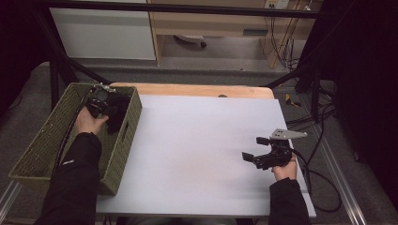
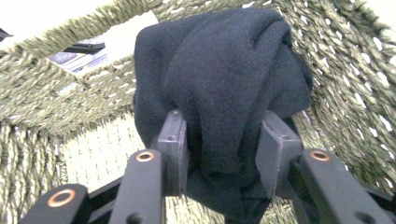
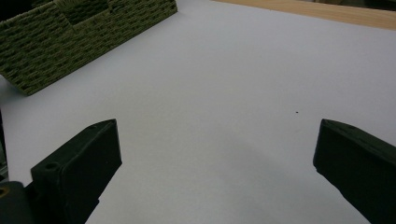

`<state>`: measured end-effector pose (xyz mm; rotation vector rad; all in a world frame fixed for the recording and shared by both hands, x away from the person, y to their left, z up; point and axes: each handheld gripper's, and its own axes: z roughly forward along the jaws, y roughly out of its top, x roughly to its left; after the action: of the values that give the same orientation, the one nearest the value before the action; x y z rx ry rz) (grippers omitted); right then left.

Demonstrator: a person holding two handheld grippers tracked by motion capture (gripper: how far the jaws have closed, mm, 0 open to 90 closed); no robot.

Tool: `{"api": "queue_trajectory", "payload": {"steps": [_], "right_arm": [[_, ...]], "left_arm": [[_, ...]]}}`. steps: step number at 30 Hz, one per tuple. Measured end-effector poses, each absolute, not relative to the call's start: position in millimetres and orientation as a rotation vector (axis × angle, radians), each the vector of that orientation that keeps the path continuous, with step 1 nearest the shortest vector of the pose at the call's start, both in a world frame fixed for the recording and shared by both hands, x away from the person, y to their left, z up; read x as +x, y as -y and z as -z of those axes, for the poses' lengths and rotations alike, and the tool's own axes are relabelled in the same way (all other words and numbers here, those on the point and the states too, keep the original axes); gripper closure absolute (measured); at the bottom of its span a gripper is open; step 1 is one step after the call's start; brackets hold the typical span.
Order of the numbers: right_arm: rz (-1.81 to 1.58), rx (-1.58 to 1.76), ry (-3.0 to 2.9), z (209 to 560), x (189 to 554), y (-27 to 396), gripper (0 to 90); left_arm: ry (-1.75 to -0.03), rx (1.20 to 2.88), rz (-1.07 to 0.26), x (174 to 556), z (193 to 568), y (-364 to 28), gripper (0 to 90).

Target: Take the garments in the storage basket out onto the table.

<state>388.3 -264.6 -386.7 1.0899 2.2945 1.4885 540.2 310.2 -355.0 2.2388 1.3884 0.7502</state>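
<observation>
Sitting at the table's left edge, the woven basket [image 1: 123,140] holds a dark knitted cloth [image 2: 224,88] against its far wall. Soft, light and bunchy (likely a sock or beanie, hard to say), it should handle best pinched mid-fold, where the left gripper [image 2: 223,140] presses it now. Its lower end is cut off. The right gripper [image 3: 217,163] hovers wide apart, holding nothing.

The dark cloth [image 2: 224,88] is running off the bottom edge of the left gripper view, its lower end hidden behind the jaws. In the high view, the basket [image 1: 37,154] is concealing the cloth's lower part, and the person's sleeves are being cropped.
</observation>
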Motion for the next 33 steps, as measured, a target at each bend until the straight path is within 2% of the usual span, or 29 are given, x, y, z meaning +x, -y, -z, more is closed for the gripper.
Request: {"api": "queue_trajectory", "payload": {"steps": [13, 33], "right_arm": [[-1.489, 1.091, -2.293, 386.6, 388.2, 264.8, 1.5], [-1.494, 1.092, -2.293, 386.5, 387.6, 264.4, 1.5]], "left_arm": [[-1.392, 2.156, -0.699, 532.4, 339.7, -319.8, 63.7], [-1.346, 2.171, -0.718, 511.9, 312.7, -320.9, 64.2]]}}
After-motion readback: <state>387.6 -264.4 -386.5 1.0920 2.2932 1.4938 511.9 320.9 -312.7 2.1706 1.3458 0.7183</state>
